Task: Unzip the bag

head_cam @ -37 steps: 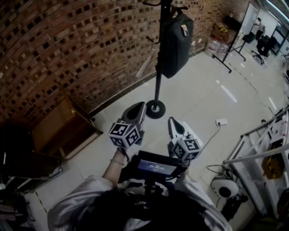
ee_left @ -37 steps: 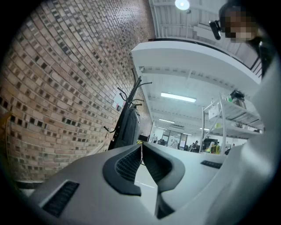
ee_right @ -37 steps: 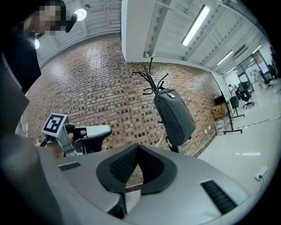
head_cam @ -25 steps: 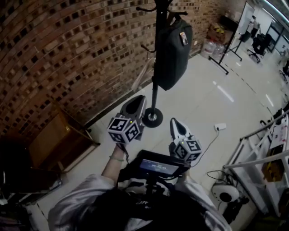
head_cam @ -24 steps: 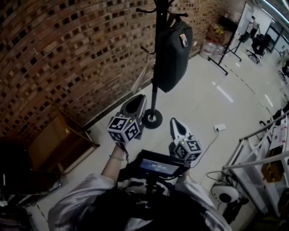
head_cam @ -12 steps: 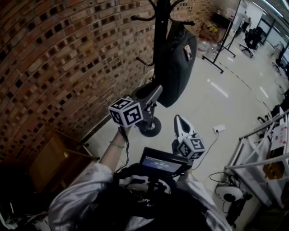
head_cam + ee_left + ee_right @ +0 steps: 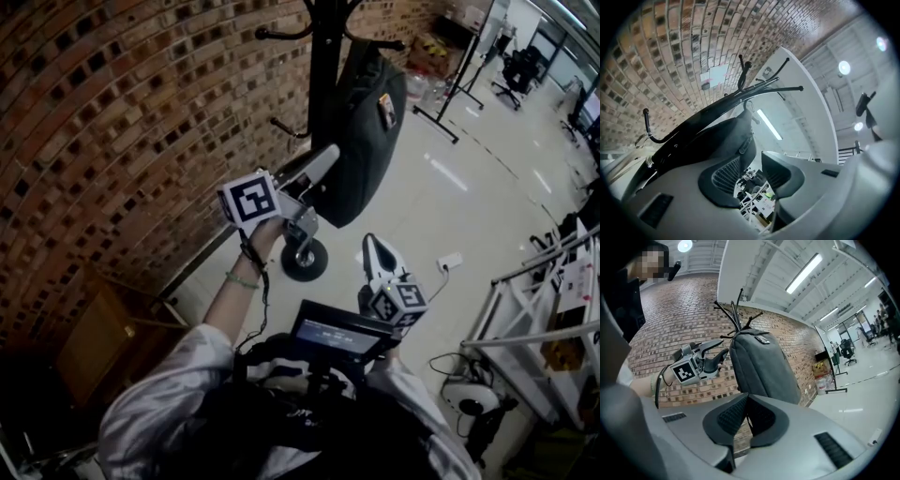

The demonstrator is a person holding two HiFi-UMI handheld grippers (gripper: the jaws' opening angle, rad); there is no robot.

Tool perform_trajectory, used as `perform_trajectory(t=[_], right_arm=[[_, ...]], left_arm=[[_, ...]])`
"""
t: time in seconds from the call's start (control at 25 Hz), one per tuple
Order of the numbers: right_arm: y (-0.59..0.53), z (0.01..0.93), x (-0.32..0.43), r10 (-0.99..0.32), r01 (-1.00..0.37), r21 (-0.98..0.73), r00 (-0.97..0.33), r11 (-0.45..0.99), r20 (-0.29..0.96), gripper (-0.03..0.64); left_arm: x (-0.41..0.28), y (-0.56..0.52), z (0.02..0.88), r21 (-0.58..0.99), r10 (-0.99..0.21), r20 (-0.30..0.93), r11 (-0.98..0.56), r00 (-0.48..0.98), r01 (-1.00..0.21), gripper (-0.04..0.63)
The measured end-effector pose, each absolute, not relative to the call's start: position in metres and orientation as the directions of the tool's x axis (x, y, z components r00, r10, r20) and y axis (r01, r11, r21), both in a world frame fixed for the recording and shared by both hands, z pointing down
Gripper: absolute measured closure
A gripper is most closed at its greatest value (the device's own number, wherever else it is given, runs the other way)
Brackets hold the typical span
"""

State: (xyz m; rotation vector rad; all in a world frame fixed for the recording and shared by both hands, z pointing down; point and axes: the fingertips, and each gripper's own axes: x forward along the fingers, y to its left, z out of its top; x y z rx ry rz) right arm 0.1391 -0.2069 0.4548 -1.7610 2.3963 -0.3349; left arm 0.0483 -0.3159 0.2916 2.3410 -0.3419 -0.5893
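dark grey bag (image 7: 364, 131) hangs upright from black coat stand (image 7: 322, 56), looks closed.

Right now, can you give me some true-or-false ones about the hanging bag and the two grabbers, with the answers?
1. The grey backpack hangs on the coat stand. True.
2. The left gripper is clamped on the backpack. False: its jaws have just been opening, and nothing is between them.
3. The right gripper has its jaws wide apart. False: its jaws are together, with nothing in them.
4. The wall behind the coat stand is a brick wall. True.
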Motion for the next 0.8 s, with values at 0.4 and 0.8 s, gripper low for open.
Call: perform_trajectory(t=[0.4, 0.8], right_arm=[[-0.222, 0.448, 0.148, -0.934, -0.904, -0.261, -0.355, 0.338, 0.02, 0.629], [-0.221, 0.466, 0.154, -0.917, -0.889, -0.279, -0.394, 0.364, 0.059, 0.629]], left_arm=[[0.056, -0.323, 0.271, 0.721, -0.387, -0.388, -0.693, 0.837, 0.014, 0.457], [0.051, -0.332, 0.275, 0.785, -0.394, -0.432, -0.607, 0.812, 0.123, 0.457]])
